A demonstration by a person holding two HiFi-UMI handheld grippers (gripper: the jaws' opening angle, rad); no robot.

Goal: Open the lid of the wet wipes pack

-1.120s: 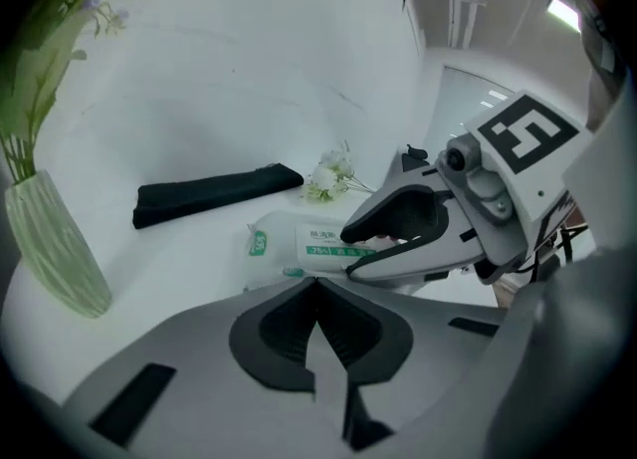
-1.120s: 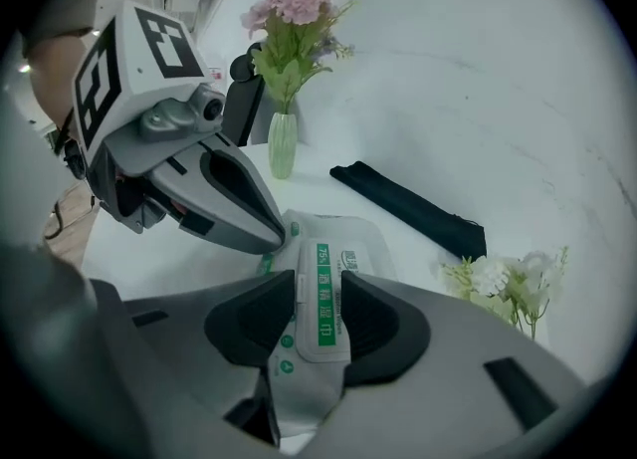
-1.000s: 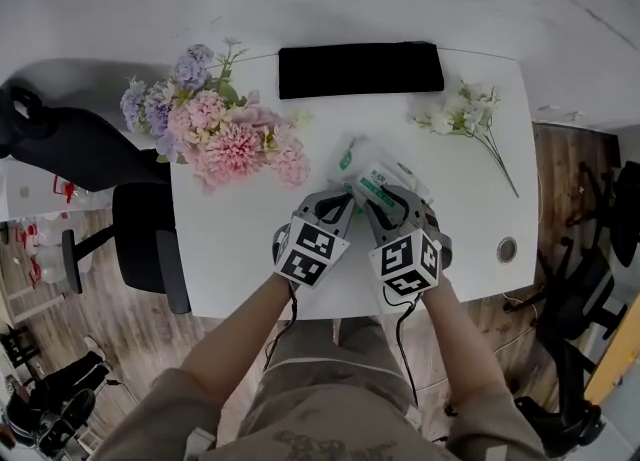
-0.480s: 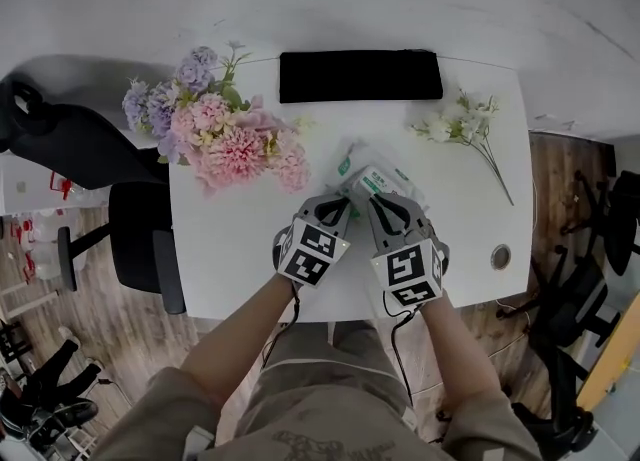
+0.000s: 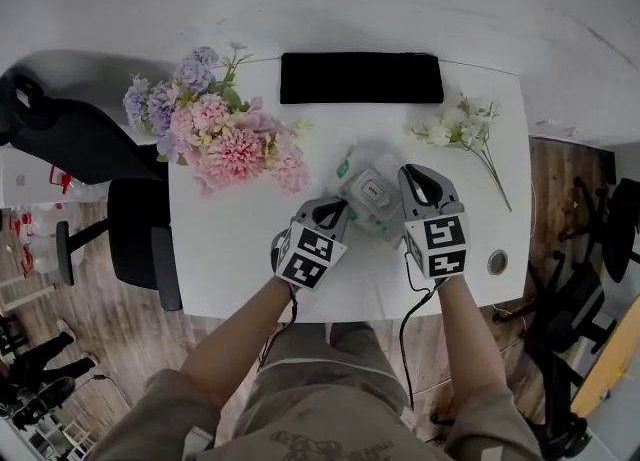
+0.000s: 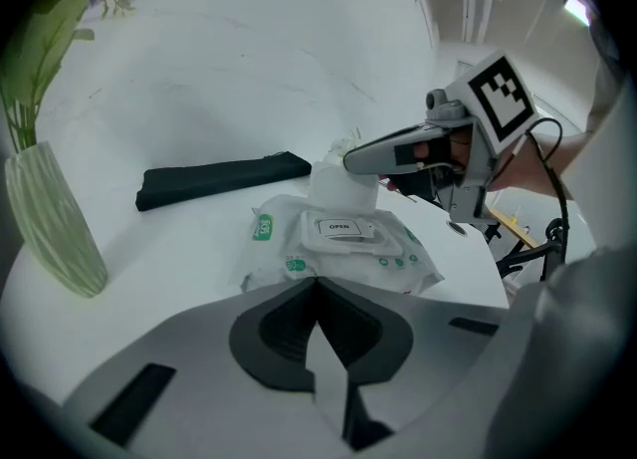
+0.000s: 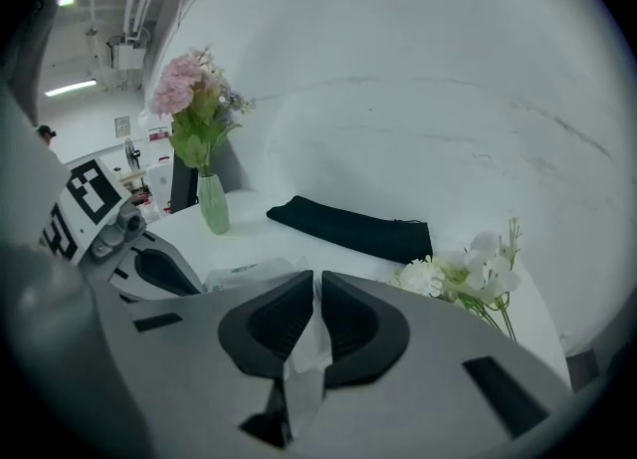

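The white wet wipes pack (image 5: 368,192) with green print lies in the middle of the white table (image 5: 240,249). Its lid (image 6: 341,230), marked OPEN, lies flat. My left gripper (image 5: 338,211) is shut on the pack's near edge (image 6: 317,293). My right gripper (image 5: 413,175) is lifted off the pack's right side. Its jaws have just been closing and now pinch a thin white sheet (image 7: 304,347). In the left gripper view the sheet (image 6: 338,186) rises from behind the lid to the right gripper (image 6: 348,160). I cannot tell whether it is a wipe or a flap.
A pink and purple bouquet (image 5: 215,129) in a pale green vase (image 6: 55,218) stands at the left. A black folded cloth (image 5: 360,77) lies along the far edge. A white flower sprig (image 5: 465,124) lies at the right, above a cable hole (image 5: 497,262).
My right gripper has moved right and up off the pack, rolled, and shut on the white sheet. My left gripper has stayed at the pack's near edge.
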